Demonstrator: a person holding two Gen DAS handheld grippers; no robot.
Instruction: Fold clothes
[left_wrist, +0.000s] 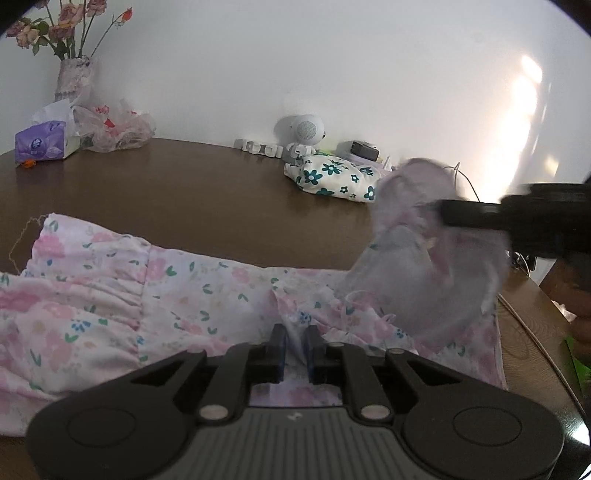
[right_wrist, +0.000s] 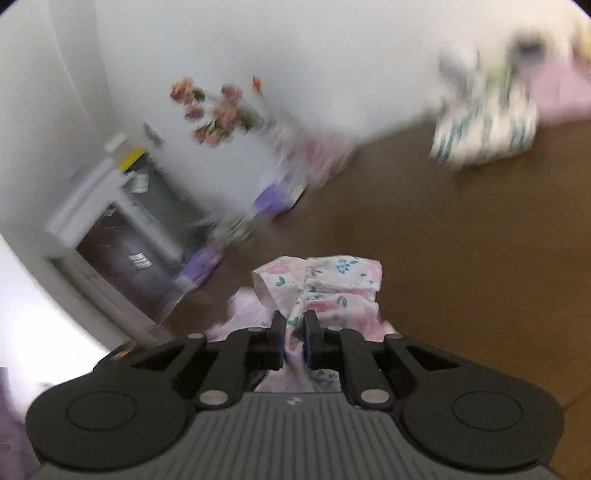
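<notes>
- Across the near edge of the brown table (left_wrist: 207, 184) we are seeing the pink floral garment (left_wrist: 110, 295) lying spread, its gathered part reaching toward the left edge.
- We are pinching a fold of that garment in the left gripper (left_wrist: 294, 345); its jaws are standing narrow with cloth bunched between them, close over the near edge.
- We are holding another bunch of the same floral cloth in the right gripper (right_wrist: 294, 334), jaws drawn close on it, and in the right wrist view that cloth is standing up above the fingers over the bare table top.
- From the left wrist view the right gripper (left_wrist: 439, 212) is reaching in from the right edge, and the cloth it is gripping is showing as a blurred pale lilac mass lifted off the table.
- Toward the far edge we are seeing a folded white cloth with teal flowers (left_wrist: 332, 177) lying well apart from the pink garment.
- Behind it, at the far edge against the wall, a small white speaker-like device (left_wrist: 304, 131) is standing.
- At the far left corner a vase of pink flowers (left_wrist: 72, 79) is standing, with a purple tissue pack (left_wrist: 42, 142) and a crumpled plastic bag (left_wrist: 114, 127) just beside it.
- The right wrist view is blurring heavily, so we cannot tell its background details.
</notes>
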